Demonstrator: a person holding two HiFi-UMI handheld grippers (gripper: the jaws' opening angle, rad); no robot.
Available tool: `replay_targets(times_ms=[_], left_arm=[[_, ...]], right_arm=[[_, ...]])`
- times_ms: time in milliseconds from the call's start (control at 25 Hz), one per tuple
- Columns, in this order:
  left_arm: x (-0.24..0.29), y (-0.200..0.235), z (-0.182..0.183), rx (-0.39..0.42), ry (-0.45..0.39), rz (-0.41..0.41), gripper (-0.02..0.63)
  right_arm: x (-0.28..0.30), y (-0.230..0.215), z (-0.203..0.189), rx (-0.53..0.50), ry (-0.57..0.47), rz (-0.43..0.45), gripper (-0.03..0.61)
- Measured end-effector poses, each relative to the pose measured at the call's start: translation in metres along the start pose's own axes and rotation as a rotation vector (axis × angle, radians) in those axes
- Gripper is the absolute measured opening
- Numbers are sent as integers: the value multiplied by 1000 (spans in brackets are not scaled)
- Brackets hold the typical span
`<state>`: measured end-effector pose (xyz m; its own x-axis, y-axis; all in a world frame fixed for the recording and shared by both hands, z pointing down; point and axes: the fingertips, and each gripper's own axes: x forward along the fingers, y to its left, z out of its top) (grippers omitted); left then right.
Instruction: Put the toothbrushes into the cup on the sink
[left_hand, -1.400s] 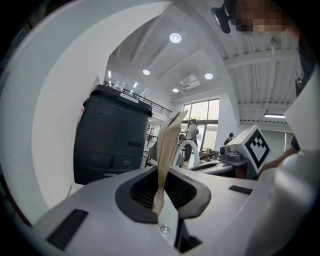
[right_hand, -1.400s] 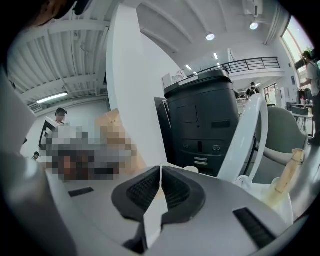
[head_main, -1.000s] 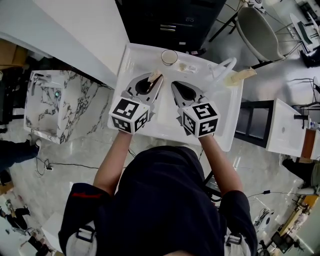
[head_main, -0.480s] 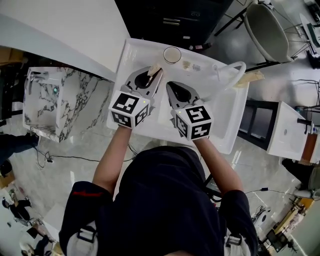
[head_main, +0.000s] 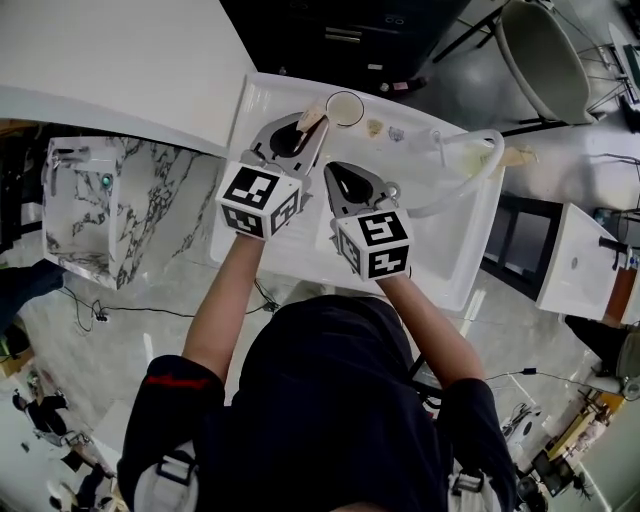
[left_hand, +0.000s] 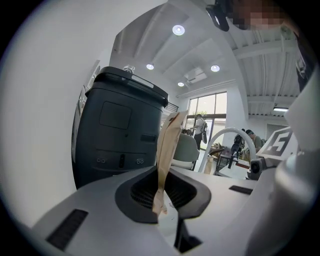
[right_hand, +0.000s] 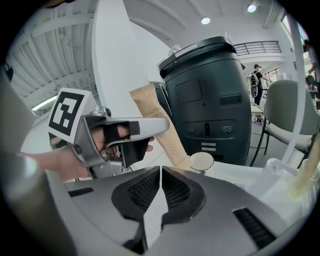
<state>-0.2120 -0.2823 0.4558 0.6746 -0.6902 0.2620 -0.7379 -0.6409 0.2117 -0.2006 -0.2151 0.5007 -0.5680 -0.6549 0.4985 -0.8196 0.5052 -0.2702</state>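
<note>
Left gripper (head_main: 308, 135) clamped on tan packet (head_main: 313, 117) beside cup (head_main: 344, 108); right gripper (right_hand: 160, 172) closed, empty. Packet's "BRUSH" print legible only in right gripper view.

Two grippers are counted, the left gripper (head_main: 306, 140) and the right gripper (head_main: 336, 172). Two marker cubes are counted with them, the left cube (head_main: 258, 200) and the right cube (head_main: 372, 243). One cup (head_main: 344, 108) is counted on the one sink (head_main: 455, 250). Two tan toothbrush packets are counted: the first packet (head_main: 312, 116) between the left gripper's fingers, the second packet (head_main: 517, 156) beside the single curved white spout (head_main: 470, 180). Two small items (head_main: 375, 127) are counted on the back ledge. One dark bin (left_hand: 120, 130) is counted behind.
</note>
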Motion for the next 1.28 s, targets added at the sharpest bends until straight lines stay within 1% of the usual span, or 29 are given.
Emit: replay_targets(times_ms=[200, 520, 1040, 1280], left_arm=[[21, 3, 4, 19, -7, -15, 38], [48, 11, 6, 16, -16, -21, 38], [78, 24, -26, -2, 14, -12, 40], [83, 30, -40, -19, 46, -8, 40]], right_arm=[[6, -5, -7, 14, 18, -5, 38], [12, -9, -14, 37, 30, -7, 38], [16, -7, -22, 50, 54, 9, 38], [15, -8, -23, 50, 56, -7, 38]])
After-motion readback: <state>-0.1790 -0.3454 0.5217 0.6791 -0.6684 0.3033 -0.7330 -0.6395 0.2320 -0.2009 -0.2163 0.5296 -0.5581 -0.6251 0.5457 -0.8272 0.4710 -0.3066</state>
